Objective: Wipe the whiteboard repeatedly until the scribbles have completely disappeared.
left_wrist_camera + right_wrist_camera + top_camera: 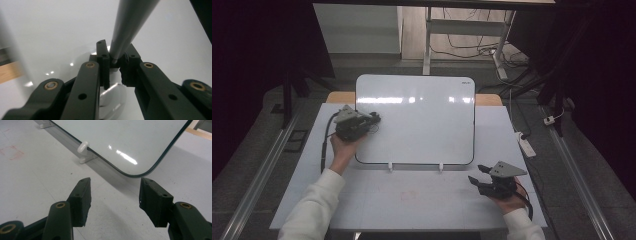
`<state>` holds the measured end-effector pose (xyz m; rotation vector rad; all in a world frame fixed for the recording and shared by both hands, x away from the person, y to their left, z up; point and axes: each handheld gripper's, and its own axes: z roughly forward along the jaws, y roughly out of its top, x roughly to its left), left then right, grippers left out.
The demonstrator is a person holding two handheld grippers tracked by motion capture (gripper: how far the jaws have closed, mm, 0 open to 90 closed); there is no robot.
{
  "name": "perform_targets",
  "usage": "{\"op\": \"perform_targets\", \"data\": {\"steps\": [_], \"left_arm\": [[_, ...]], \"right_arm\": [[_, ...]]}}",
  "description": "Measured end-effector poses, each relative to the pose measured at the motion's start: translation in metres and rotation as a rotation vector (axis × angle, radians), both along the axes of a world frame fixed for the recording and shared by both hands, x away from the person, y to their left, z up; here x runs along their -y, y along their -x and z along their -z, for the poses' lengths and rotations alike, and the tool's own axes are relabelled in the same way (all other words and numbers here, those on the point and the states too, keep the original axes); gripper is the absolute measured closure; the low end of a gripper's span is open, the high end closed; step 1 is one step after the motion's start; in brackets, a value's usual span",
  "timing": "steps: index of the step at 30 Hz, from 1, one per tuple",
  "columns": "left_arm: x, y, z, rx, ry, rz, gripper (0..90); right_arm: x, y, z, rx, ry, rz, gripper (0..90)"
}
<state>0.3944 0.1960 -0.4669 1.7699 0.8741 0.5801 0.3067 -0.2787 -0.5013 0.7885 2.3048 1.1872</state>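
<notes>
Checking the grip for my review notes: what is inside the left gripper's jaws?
The left gripper is shut on a grey pen-like rod, held over the whiteboard. The rod's gripped end is covered by the pads, so its tip cannot be seen.

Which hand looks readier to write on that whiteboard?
The left. Its hand-held gripper is shut on a pen over the whiteboard; the right hand-held gripper waits open and empty on the table.
</notes>
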Motion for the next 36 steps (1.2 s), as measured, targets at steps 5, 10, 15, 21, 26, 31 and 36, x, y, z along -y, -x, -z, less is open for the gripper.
{"op": "perform_targets", "data": {"steps": [5,10,15,21,26,31,36], "left_arm": [[-0.02,-0.007,-0.007,0.02,0.039,-0.083,78.2],[-0.036,-0.008,-0.006,0.006,0.095,-0.122,78.1],[-0.008,0.001,-0.002,0.006,-0.02,-0.03,78.1],[-0.055,-0.006,-0.006,0.009,0.096,-0.152,78.1],[-0.052,-0.003,-0.003,-0.007,0.114,-0.117,78.1],[-0.026,0.007,0.004,-0.012,0.023,-0.032,78.1],[-0.053,0.0,-0.003,0.004,0.101,-0.142,78.2]], "right_arm": [[0.001,0.001,-0.001,0.007,-0.004,0.002,43.0],[0.001,0.001,-0.001,0.003,-0.002,0.0,43.0],[0.0,0.001,0.0,0.002,0.001,-0.004,43.0],[0.0,0.002,-0.001,0.005,-0.004,-0.003,43.0],[-0.001,0.001,0.0,0.0,0.002,-0.008,43.0],[-0.001,0.001,-0.001,0.004,0.0,-0.006,43.0],[-0.001,0.002,0.0,0.001,0.001,-0.006,43.0]]}}
